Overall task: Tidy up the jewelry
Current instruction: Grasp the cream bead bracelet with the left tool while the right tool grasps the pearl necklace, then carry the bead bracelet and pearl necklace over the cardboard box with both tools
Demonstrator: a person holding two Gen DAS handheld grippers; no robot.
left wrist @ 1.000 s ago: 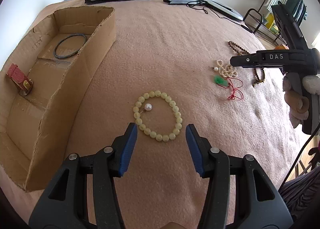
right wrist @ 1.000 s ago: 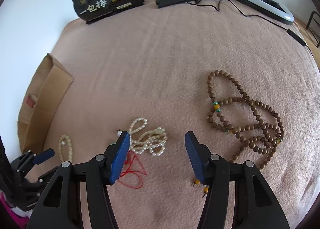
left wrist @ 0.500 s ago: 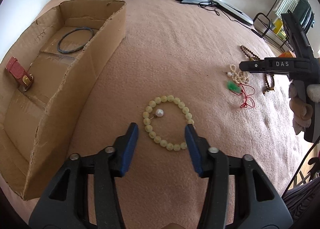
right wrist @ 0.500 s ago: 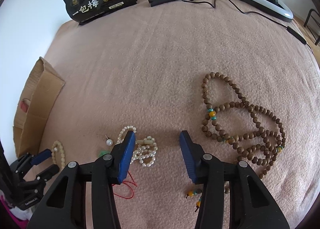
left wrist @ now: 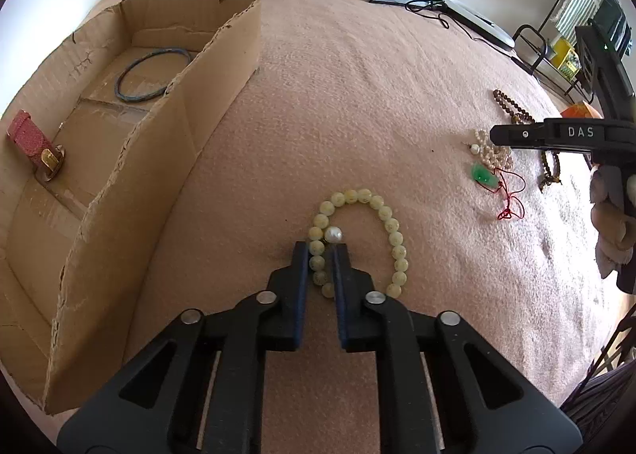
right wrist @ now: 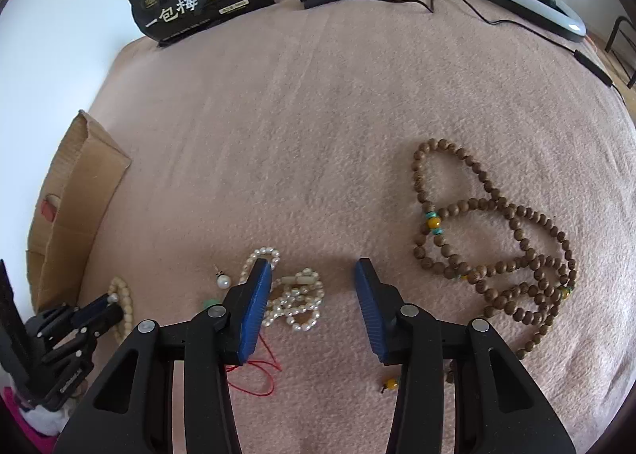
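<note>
Pink blanket [left wrist: 377, 88] covers the whole work surface. Cardboard box [left wrist: 222, 56] sits on its left side and already holds two pieces: a dark bangle [left wrist: 153, 74] in the far compartment and a red strap with gold buckle [left wrist: 35, 146] against the left wall. So roughly two items sorted, the rest still out on the blanket.

Left to do, as far as visible: long wooden bead strand [right wrist: 493, 239] lying loose on the right, white pearl string [right wrist: 294, 299] bunched just beside a green pendant on red cord [left wrist: 487, 176], a single pearl stud [right wrist: 222, 280], and the pale yellow bead bracelet [left wrist: 391, 231].

Left gripper [left wrist: 321, 251]: jaws closed on the left side of the yellow bracelet, beads pinched between the blue pads; bracelet still lies flat on the blanket, near the box but outside it. A loose pearl [left wrist: 333, 234] sits just ahead of the fingertips.

Right gripper [right wrist: 314, 275]: jaws wide apart, holding nothing, over the pearl string
</note>
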